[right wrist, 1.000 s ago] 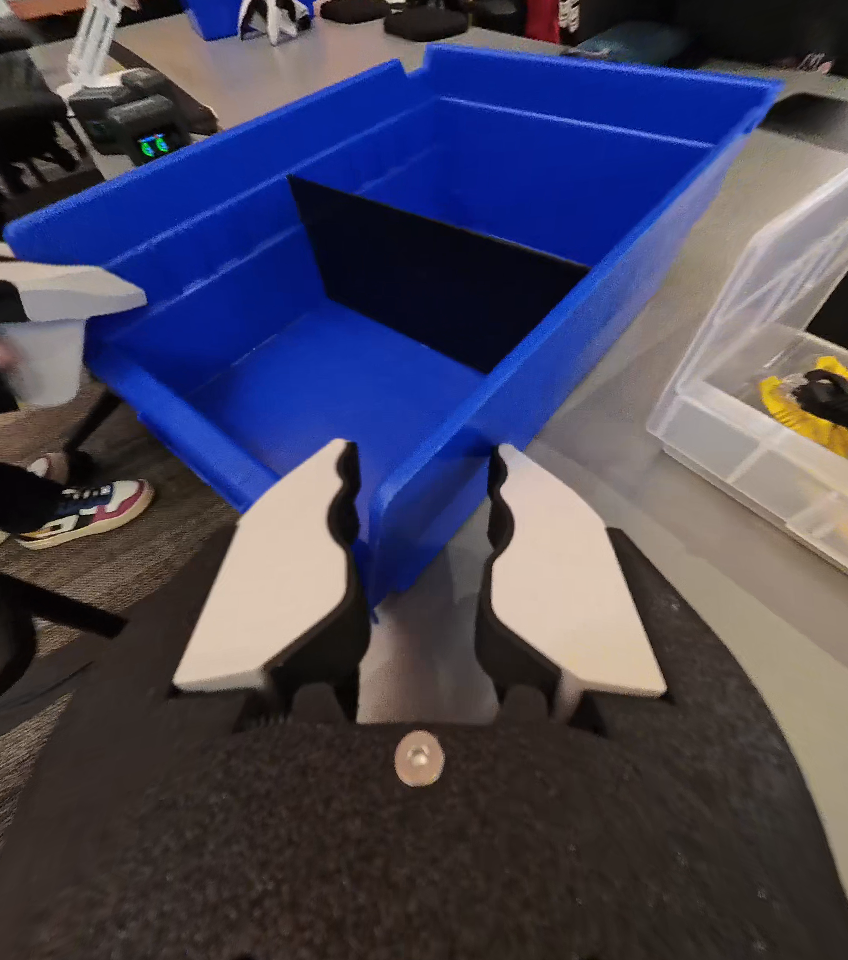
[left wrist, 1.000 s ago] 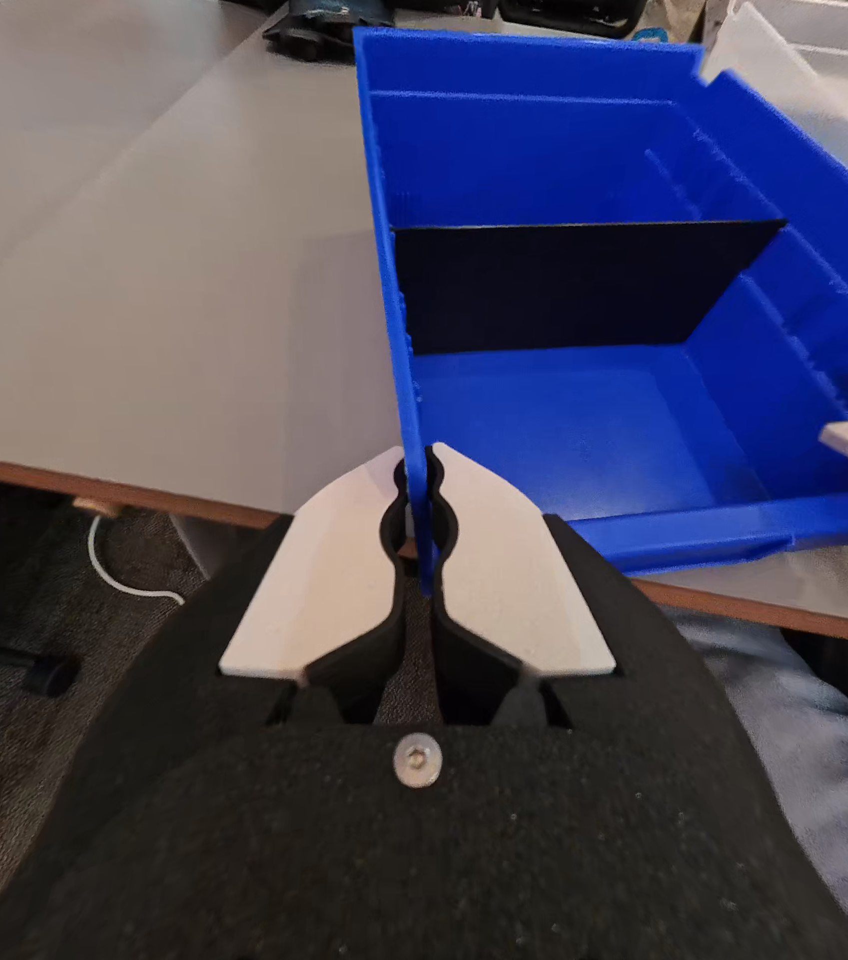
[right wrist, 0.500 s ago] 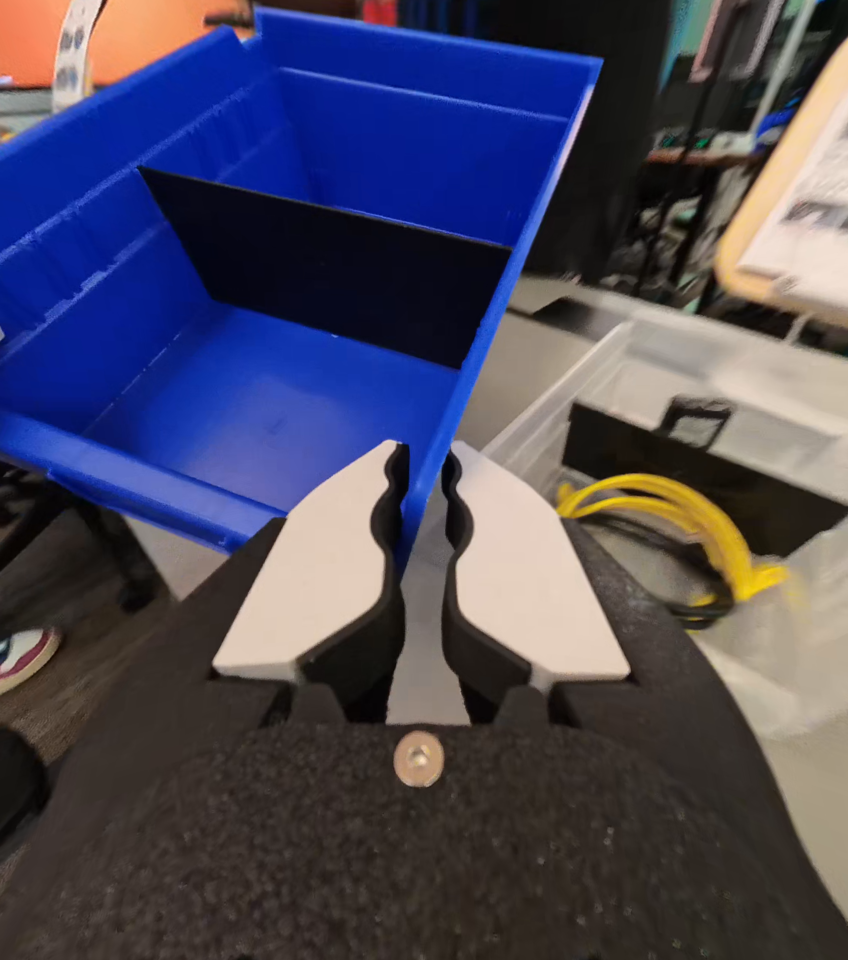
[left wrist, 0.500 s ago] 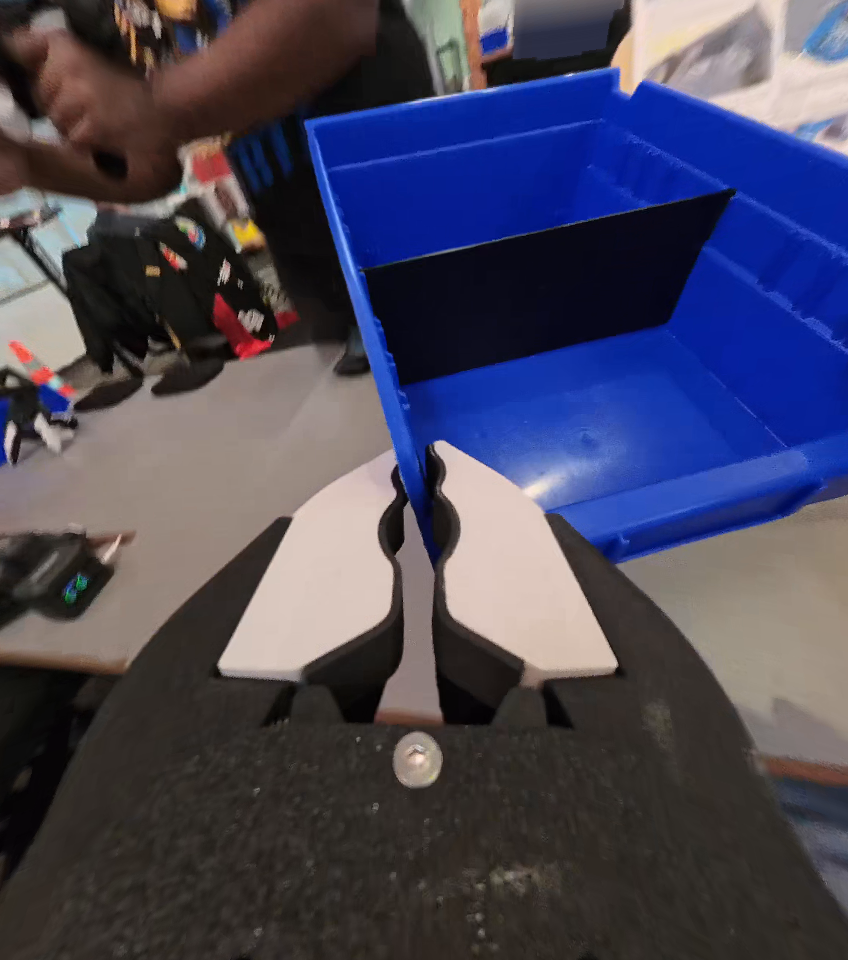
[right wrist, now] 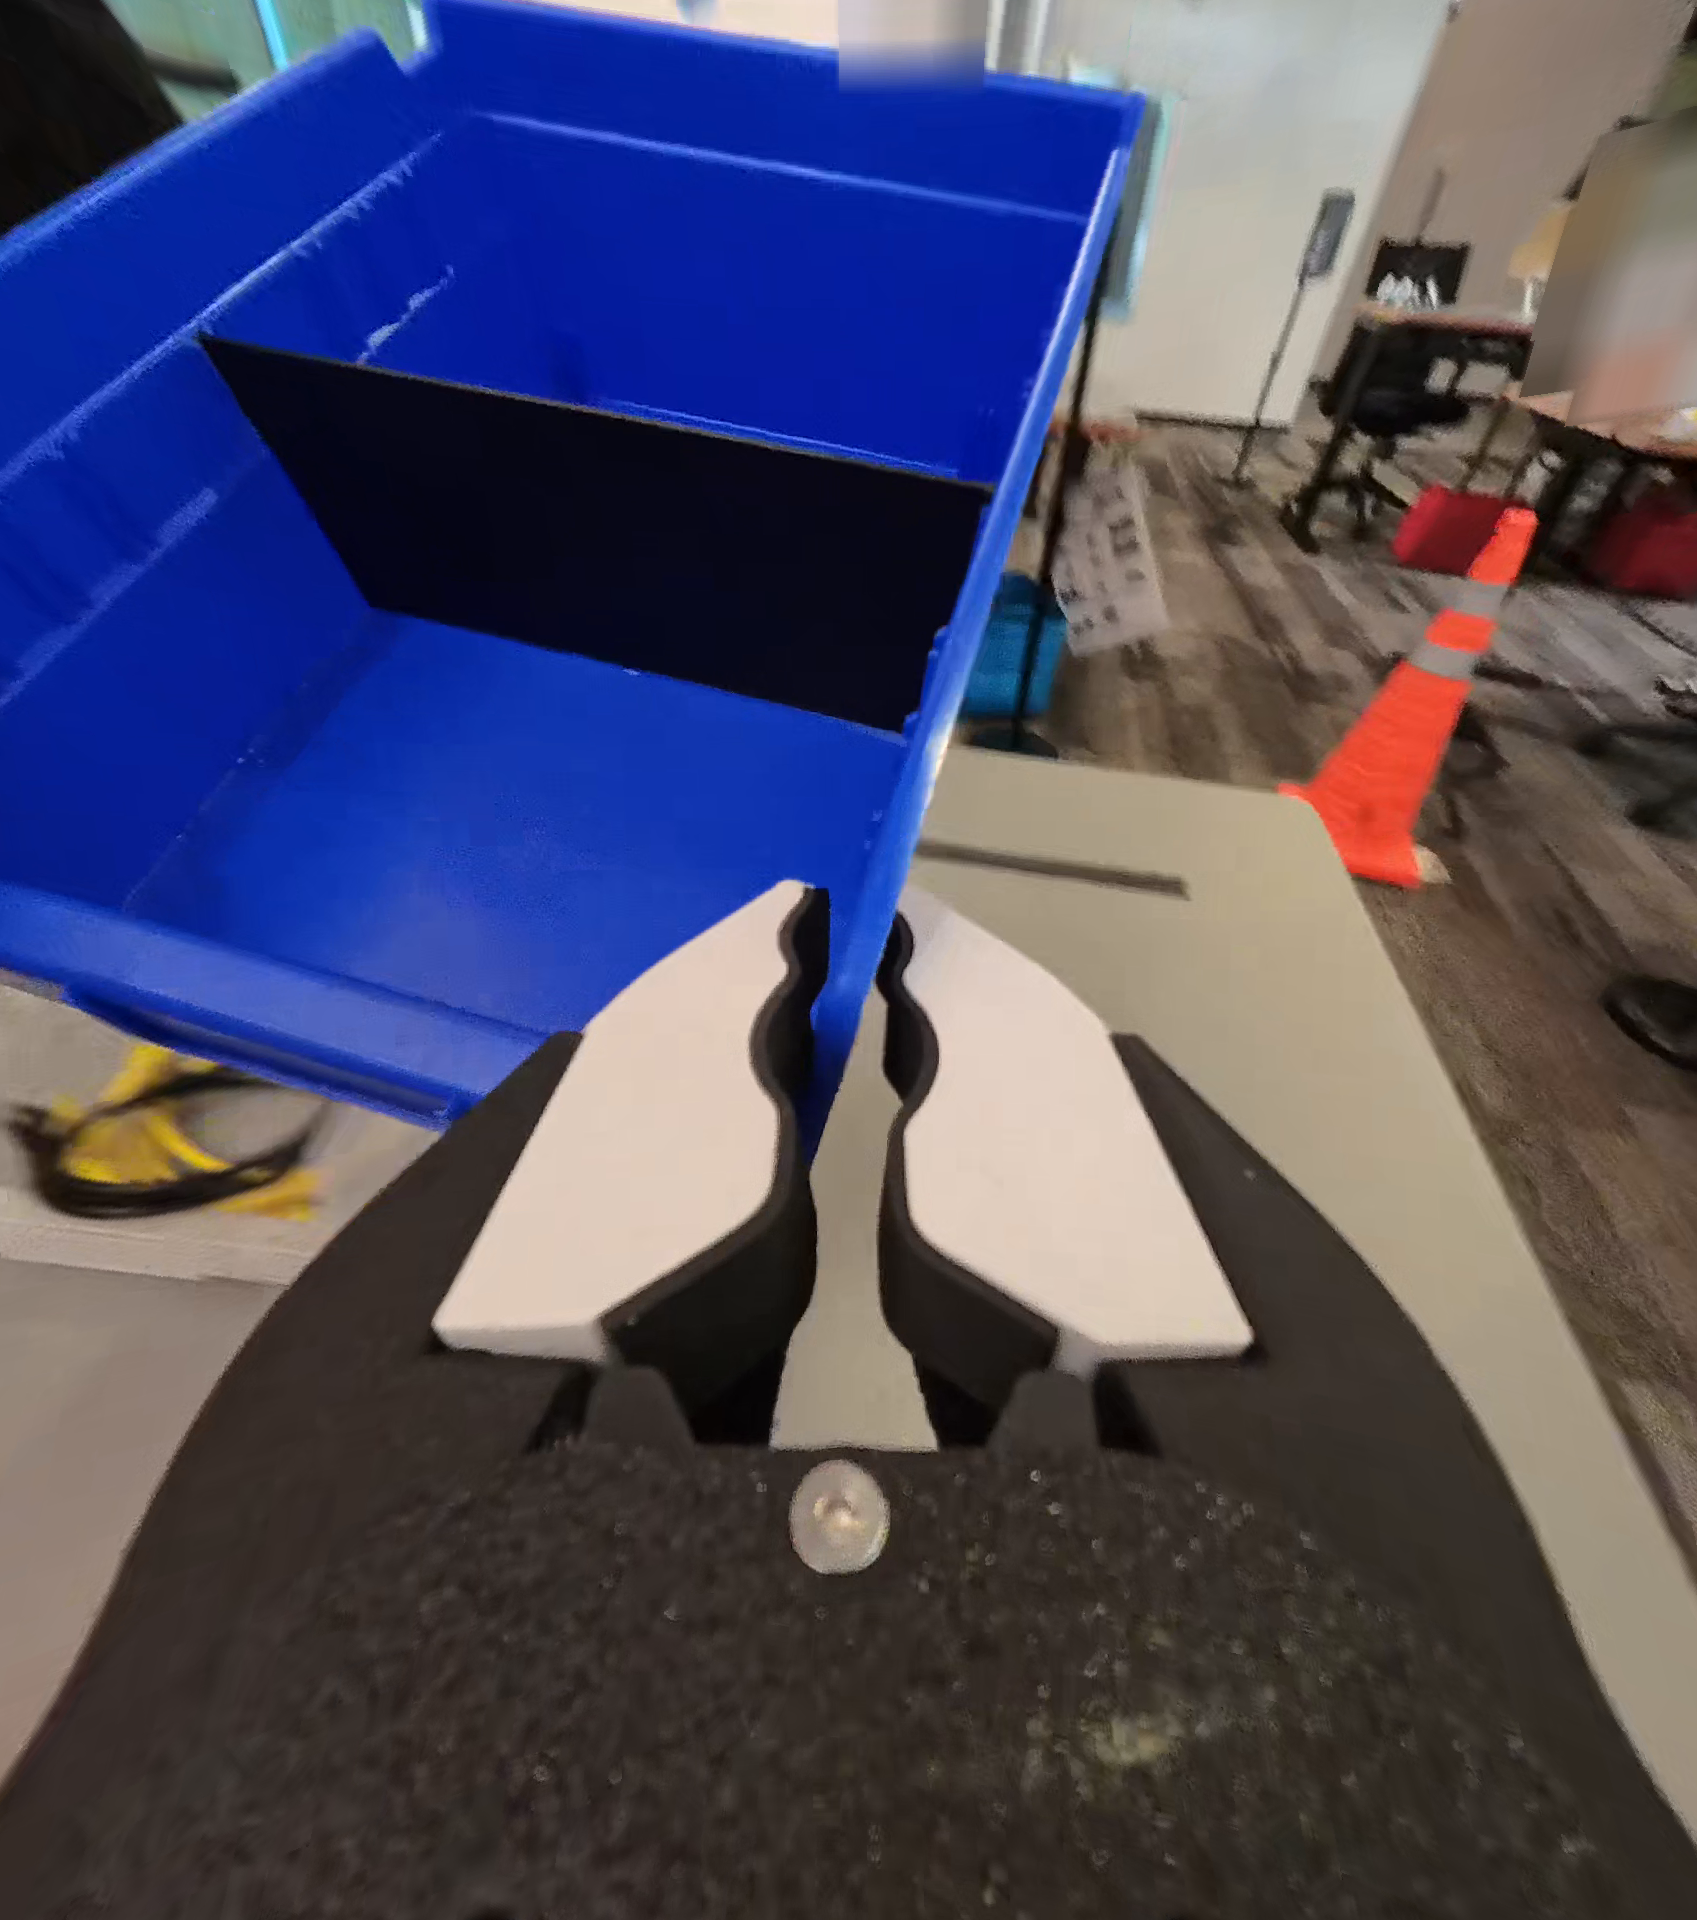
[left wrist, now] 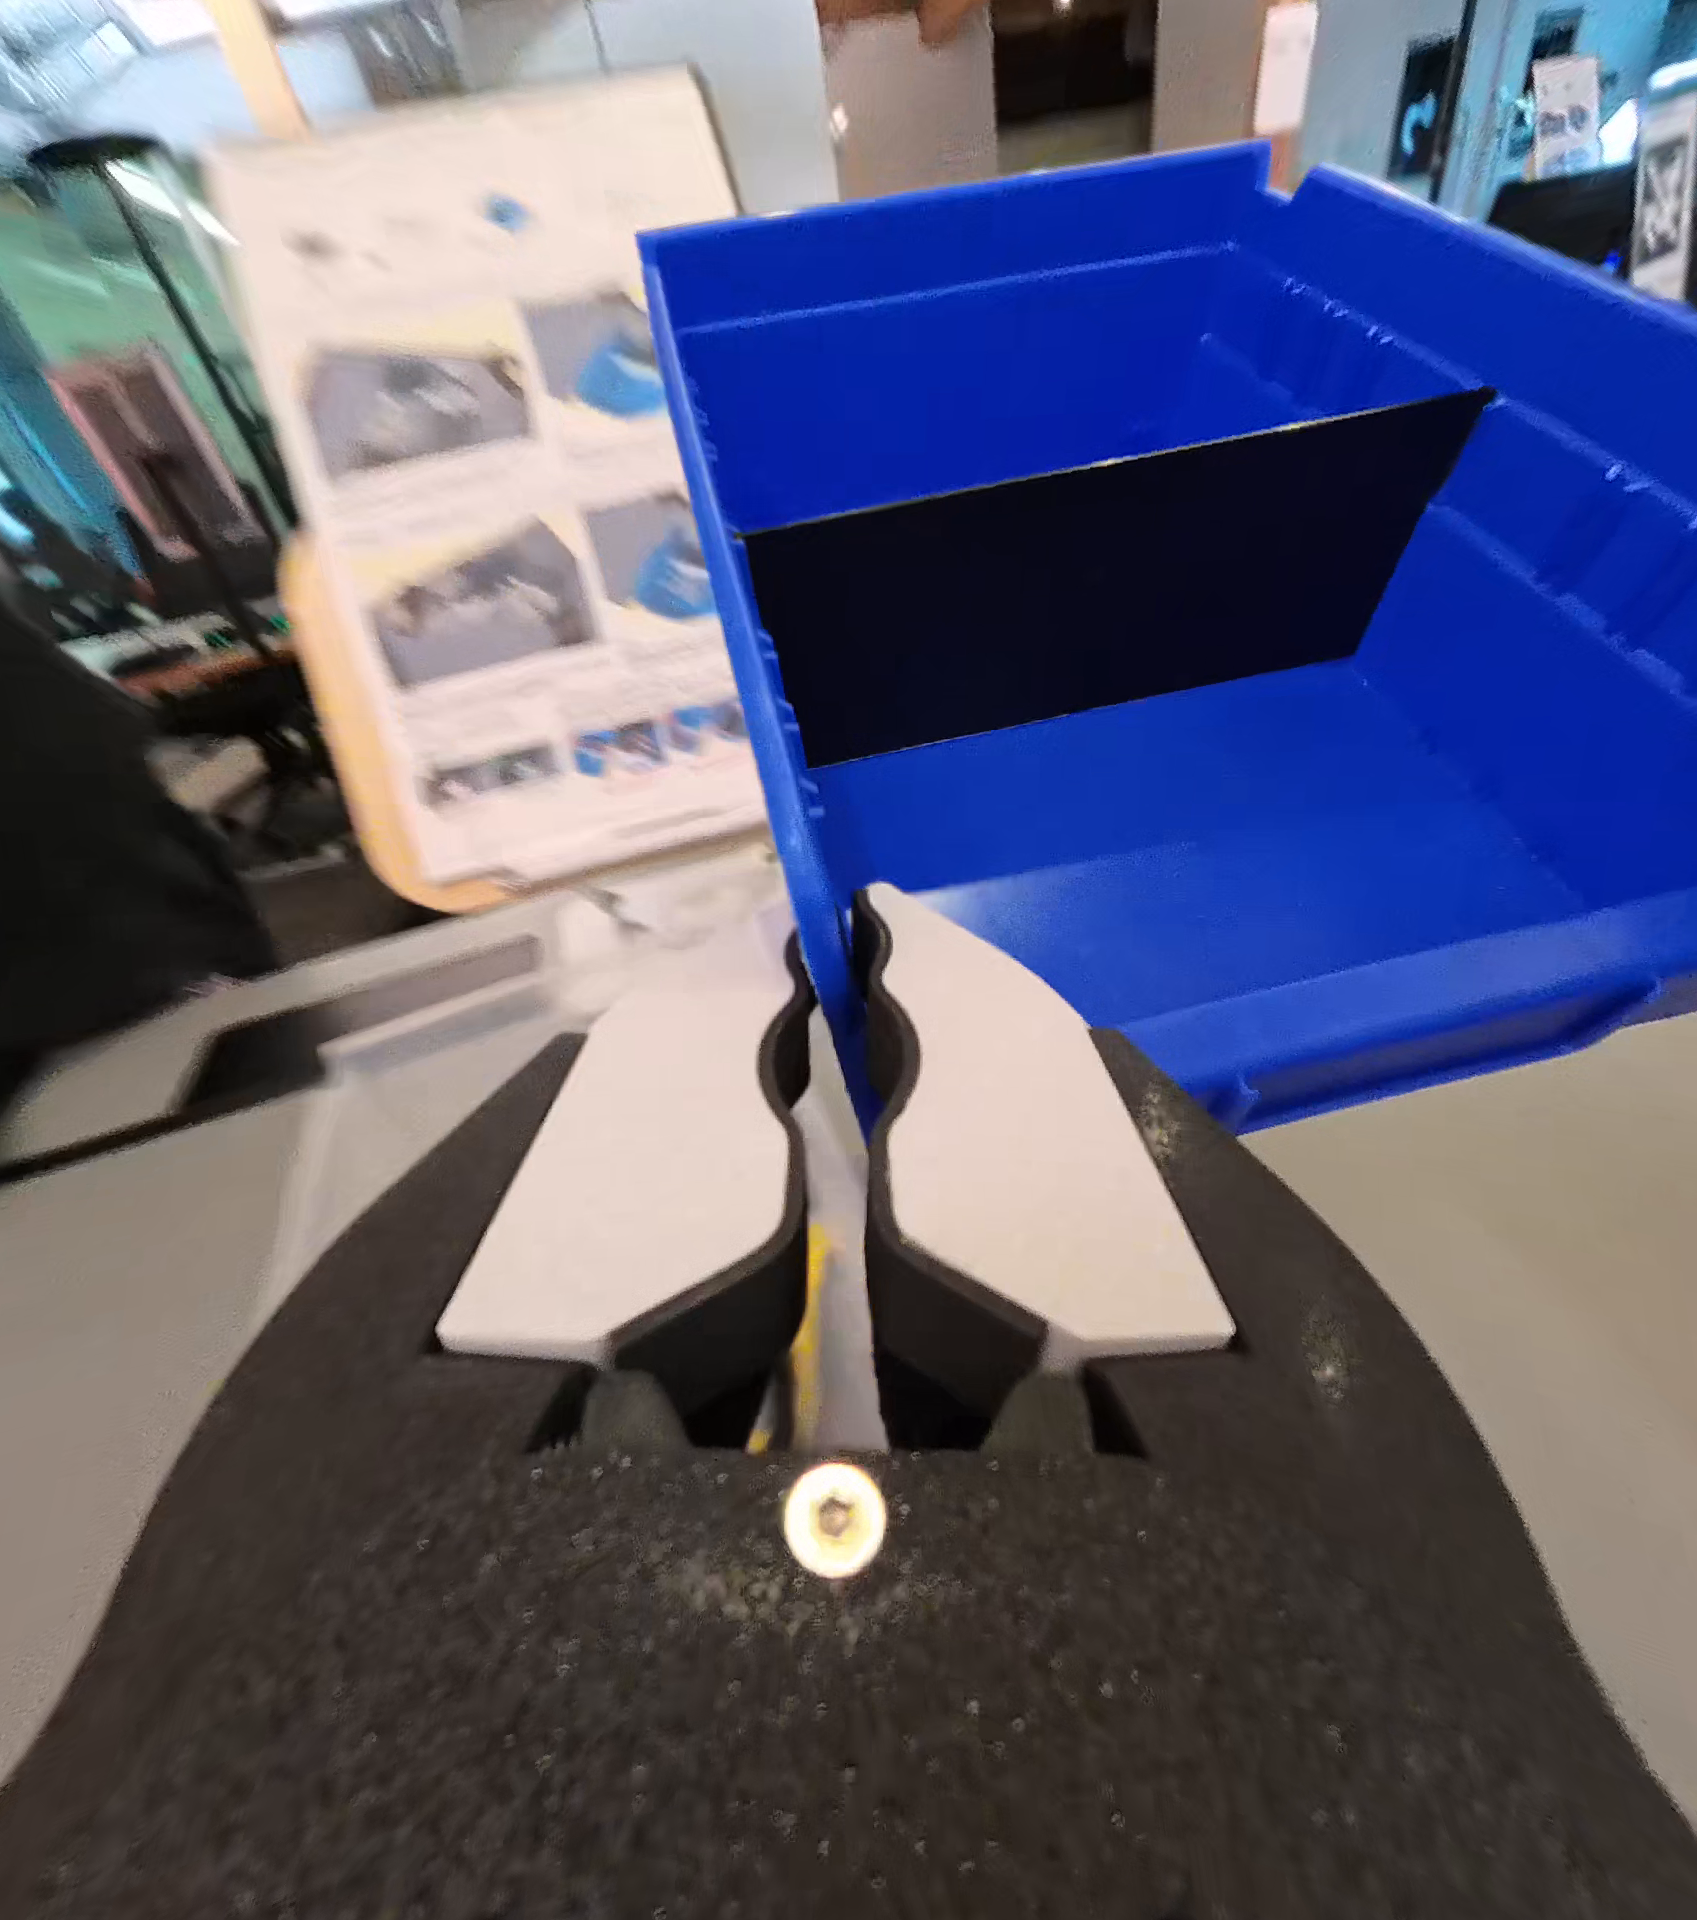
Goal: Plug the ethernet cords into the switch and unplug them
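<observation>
Cords (right wrist: 163, 1148), yellow and black, lie in a blurred tangle on the grey table (right wrist: 1187, 1039) beneath the raised blue bin (right wrist: 511, 810); their plugs cannot be made out, and the bin's front lip covers part of the bundle. No switch can be picked out in either view. In the left wrist view only a yellow sliver shows through the slot between the fingers. The bin has a black divider (left wrist: 1083, 603) across its middle, both compartments bare. The left gripper (left wrist: 836, 940) is clamped on the bin's left wall, pads pressed to both faces. The right gripper (right wrist: 849, 935) pinches the right wall likewise. Behind, a poster board (left wrist: 491, 520) and an orange cone (right wrist: 1415, 717) are smeared by motion blur.
</observation>
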### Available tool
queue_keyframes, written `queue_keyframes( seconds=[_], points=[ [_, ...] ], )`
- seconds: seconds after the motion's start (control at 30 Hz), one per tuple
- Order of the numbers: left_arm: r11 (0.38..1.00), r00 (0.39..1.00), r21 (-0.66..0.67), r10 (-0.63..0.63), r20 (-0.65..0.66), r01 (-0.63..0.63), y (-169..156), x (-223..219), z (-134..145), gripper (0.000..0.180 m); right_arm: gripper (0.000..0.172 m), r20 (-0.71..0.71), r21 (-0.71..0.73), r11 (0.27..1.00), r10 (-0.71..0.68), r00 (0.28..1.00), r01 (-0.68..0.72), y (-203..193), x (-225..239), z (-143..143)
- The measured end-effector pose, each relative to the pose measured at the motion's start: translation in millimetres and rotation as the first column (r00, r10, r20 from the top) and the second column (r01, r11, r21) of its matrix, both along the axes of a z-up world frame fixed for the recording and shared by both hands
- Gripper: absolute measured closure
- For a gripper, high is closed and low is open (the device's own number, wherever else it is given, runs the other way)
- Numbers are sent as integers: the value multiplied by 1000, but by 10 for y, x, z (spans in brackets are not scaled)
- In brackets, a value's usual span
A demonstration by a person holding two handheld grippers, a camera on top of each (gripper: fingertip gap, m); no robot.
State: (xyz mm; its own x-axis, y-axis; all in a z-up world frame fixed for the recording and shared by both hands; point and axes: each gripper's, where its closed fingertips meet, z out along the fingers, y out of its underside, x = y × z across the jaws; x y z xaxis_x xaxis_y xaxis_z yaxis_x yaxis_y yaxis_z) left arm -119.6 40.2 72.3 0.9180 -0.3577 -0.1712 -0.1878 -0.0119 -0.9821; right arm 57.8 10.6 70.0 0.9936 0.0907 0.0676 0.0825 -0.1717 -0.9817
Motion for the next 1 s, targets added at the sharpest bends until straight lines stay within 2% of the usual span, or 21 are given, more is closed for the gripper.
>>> queue_keyframes(
  seconds=[0.1,0.23,0.4,0.53,0.67,0.73,0.8,0.9,1.0],
  points=[
    [991,999,-128,-42,14,43,224,587,-551,175,164,29,-130,991,-19,999,22,193,597,-429],
    [969,998,-241,-62,-10,57,350,1168,-1203,174,166,26,-261,964,-54,998,59,364,1215,-1074],
    [942,993,-328,-96,-67,69,395,1617,-1745,173,166,-52,-337,940,-68,996,47,404,1682,-1731],
    [914,985,-386,-162,-55,129,334,1791,-2078,168,168,-47,-351,932,-114,992,91,464,1886,-2000],
    [905,970,-373,-239,-45,205,232,1895,-2082,159,169,-121,-357,927,-165,979,112,549,1973,-2049],
    [869,940,-387,-340,-18,307,140,2016,-2081,134,168,-162,-352,928,-189,969,123,575,2016,-2051],
    [833,906,-390,-422,9,392,75,2050,-2082,123,167,-195,-349,930,-196,961,119,577,2019,-2049],
    [799,883,-406,-468,40,443,24,1855,-2001,130,166,-164,-347,931,-180,970,114,544,2007,-2046],
    [824,884,-333,-460,79,459,20,1432,-1648,134,159,-92,-308,936,-208,974,171,475,2078,-1904]
  ],
)
